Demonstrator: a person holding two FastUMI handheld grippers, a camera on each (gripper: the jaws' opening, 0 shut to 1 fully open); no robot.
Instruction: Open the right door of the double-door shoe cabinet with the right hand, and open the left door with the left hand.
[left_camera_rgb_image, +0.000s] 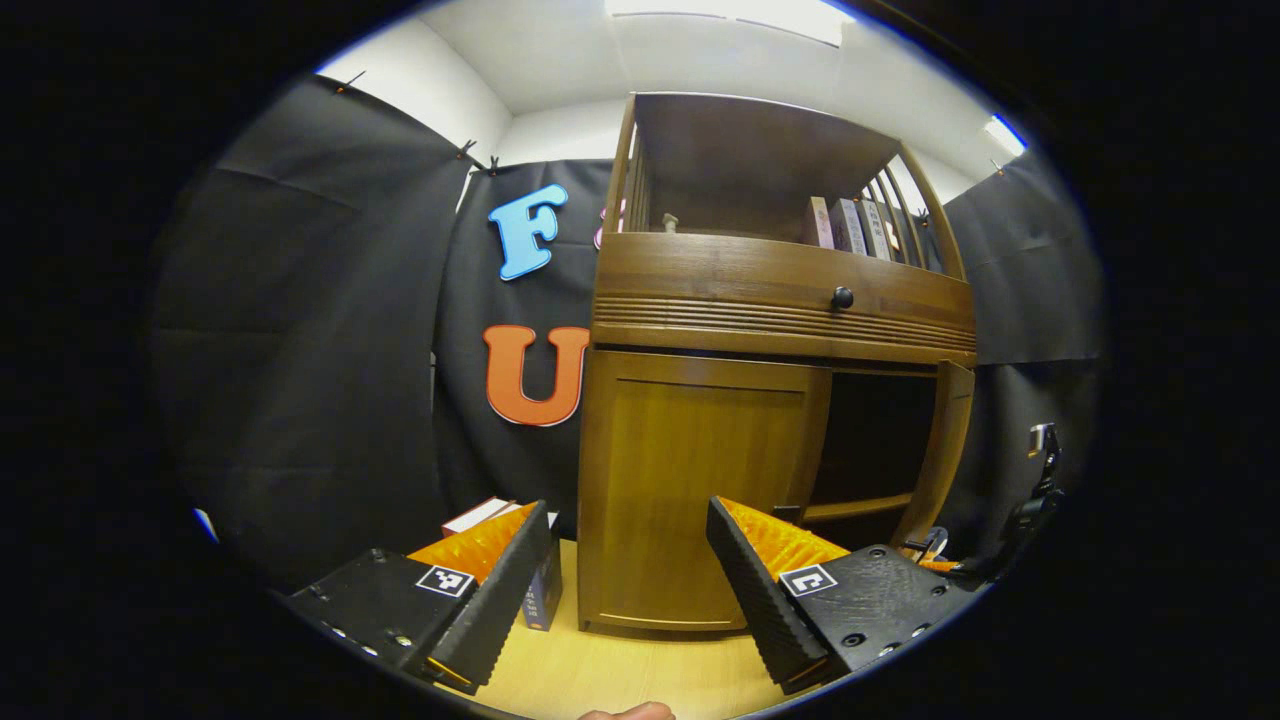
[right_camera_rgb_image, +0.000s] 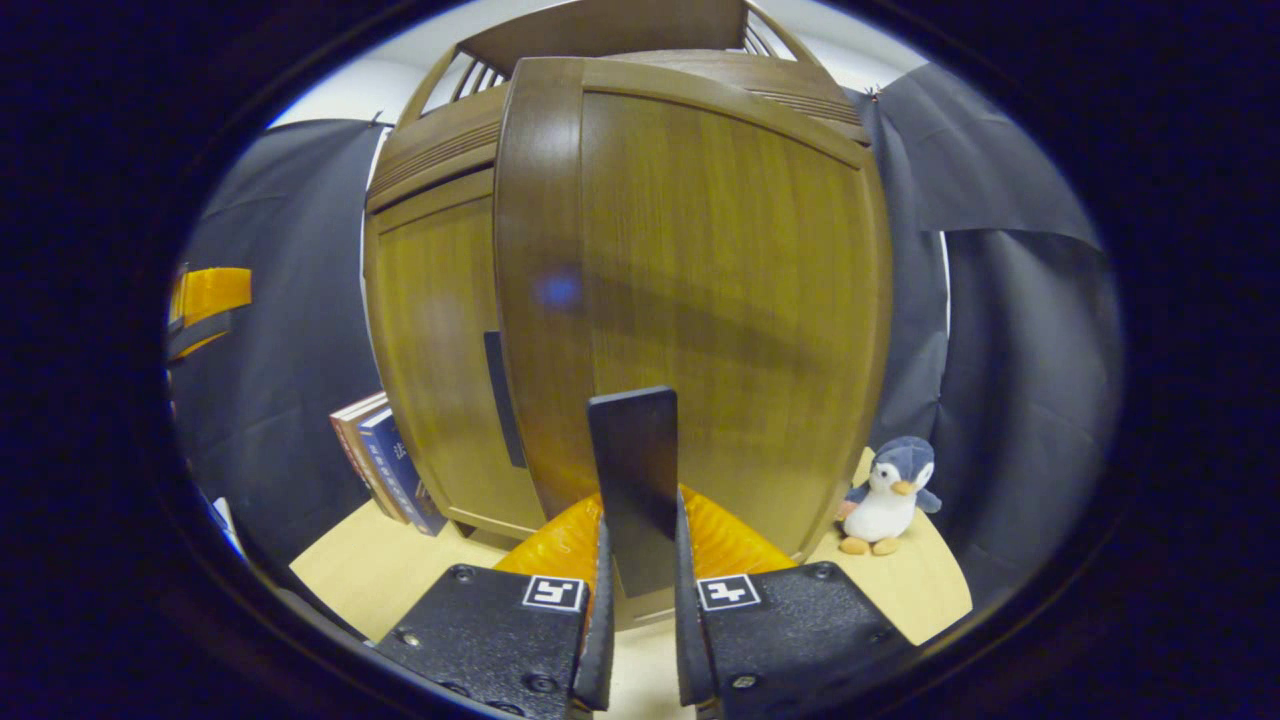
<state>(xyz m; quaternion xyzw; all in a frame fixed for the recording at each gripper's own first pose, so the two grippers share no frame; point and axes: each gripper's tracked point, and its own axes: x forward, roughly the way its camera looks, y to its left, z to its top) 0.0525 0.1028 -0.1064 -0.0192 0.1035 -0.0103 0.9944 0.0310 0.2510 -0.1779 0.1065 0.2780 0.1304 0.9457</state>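
Right hand-held gripper (right_camera_rgb_image: 640, 600) clamps the right door's handle (right_camera_rgb_image: 632, 480); I swing it on its hinge arc, left hand-held gripper (left_camera_rgb_image: 630, 590) spread wide, lining up on the left door (left_camera_rgb_image: 690, 480).

Left gripper (left_camera_rgb_image: 628, 560): fingers spread wide, nothing between, level, held off from left door (left_camera_rgb_image: 690, 480). Right gripper (right_camera_rgb_image: 640, 600): fingers clamped on right door's handle (right_camera_rgb_image: 632, 470), both pressing.

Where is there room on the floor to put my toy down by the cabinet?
Bare floor lies in front of the closed left door, between the books and the right gripper. It is crowded beside the penguin, where the opened right door swings out.
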